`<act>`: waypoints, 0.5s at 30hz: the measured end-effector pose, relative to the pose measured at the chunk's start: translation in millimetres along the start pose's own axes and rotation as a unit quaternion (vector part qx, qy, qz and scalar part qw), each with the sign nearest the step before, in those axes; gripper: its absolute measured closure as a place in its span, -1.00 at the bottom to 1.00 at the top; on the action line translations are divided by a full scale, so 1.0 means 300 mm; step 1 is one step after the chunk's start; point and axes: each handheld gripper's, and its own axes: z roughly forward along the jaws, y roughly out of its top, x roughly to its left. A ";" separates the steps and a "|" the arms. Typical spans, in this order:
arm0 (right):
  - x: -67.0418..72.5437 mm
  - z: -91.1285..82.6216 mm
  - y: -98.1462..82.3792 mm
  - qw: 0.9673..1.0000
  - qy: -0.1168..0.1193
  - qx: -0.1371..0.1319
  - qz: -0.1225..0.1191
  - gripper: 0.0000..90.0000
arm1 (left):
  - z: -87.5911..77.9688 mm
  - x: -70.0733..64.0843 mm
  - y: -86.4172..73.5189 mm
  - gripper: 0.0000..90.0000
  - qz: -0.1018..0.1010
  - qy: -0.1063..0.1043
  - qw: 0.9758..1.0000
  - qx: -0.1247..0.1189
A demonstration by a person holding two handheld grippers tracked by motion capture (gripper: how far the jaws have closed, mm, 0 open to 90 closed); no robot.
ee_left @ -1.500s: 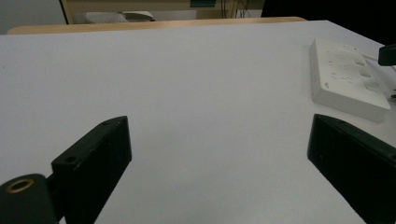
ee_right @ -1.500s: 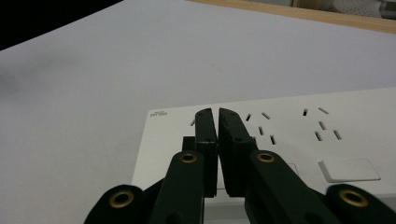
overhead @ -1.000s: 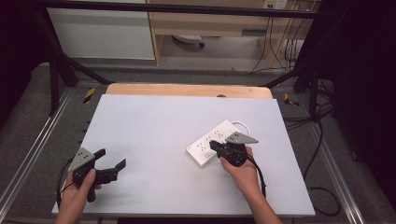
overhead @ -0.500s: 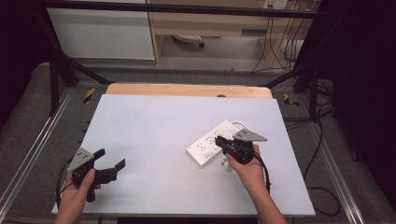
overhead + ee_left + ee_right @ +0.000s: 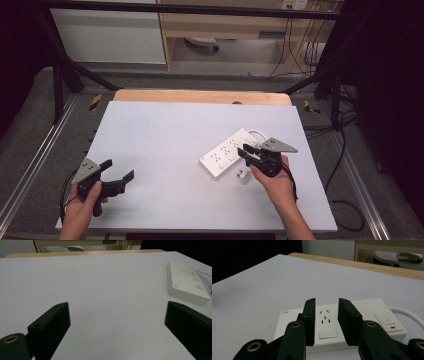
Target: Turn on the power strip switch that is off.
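on the white table (image 5: 165, 130), right of middle, lies a white power strip (image 5: 229, 152) with a small white plug (image 5: 243, 176) loose just beside it. the right gripper (image 5: 244, 152), jaws just opening and empty, should back off cleanly without nudging either. the left gripper (image 5: 120, 175) rests apart, wide open.

Left gripper (image 5: 119, 176) is sitting low with jaws spread wide; right gripper (image 5: 244, 152) jaws are just opening, nothing between them.
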 end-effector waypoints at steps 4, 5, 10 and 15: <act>-0.014 -0.017 0.001 1.000 -0.006 -0.009 0.005 0.32 | 0.001 0.000 0.000 -0.86 0.001 -0.001 1.000 0.001; -0.016 -0.021 0.001 1.000 -0.008 -0.011 0.008 0.26 | 0.001 0.000 0.000 -0.86 0.001 -0.001 1.000 0.001; -0.032 -0.038 0.005 1.000 -0.006 -0.019 0.014 -0.01 | 0.001 -0.001 -0.001 -0.86 0.001 0.000 1.000 0.002; -0.042 -0.057 0.009 1.000 -0.006 -0.025 0.013 -0.13 | 0.001 0.001 -0.001 -0.86 0.000 -0.001 1.000 0.001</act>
